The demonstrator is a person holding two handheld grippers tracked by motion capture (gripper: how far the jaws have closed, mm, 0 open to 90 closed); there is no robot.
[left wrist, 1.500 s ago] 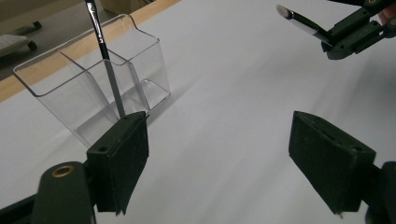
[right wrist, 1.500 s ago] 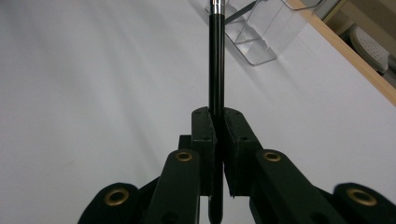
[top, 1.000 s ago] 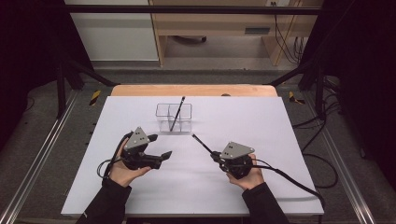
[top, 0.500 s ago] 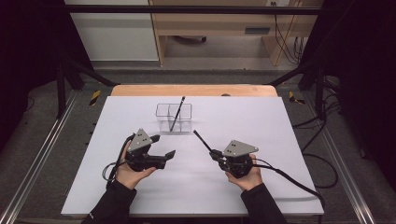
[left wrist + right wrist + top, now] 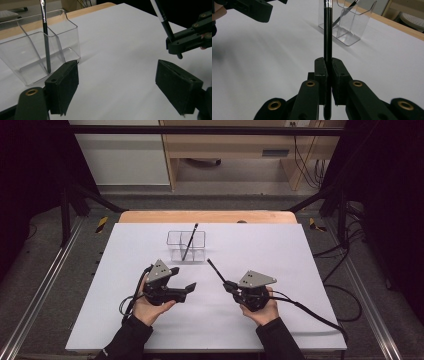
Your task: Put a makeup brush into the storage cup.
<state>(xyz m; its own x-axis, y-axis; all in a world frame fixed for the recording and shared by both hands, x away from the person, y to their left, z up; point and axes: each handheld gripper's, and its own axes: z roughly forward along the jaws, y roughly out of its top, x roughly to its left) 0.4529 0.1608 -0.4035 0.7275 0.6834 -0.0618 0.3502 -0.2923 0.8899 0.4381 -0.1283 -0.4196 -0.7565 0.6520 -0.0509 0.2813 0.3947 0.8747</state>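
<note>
Both hands have shifted slightly since a second ago: the left tongs [image 5: 186, 289] sit a little nearer the counter's middle, and the brush tip held on the right has lifted toward the far edge. From the high view, a clear organizer [image 5: 186, 245] stands on the white counter [image 5: 300, 260] near the middle of its far edge, with one dark brush [image 5: 189, 242] leaning inside it. The left tongs are spread wide and hold nothing. The right tongs [image 5: 229, 285] are clenched on a second brush [image 5: 216, 270] that points toward the organizer but stays apart from it.

Seen from the left gripper view, the organizer [image 5: 37, 50] shows dividers, and its brush [image 5: 45, 37] stands in a front compartment. Across the gap, the right tongs [image 5: 175, 46] grip their brush [image 5: 163, 21].

Along the right gripper view, the two jaws press tight on the brush shaft [image 5: 327, 37], which rises straight ahead; the organizer [image 5: 349, 20] lies beyond, and the left tongs [image 5: 252, 8] show at top left.
</note>
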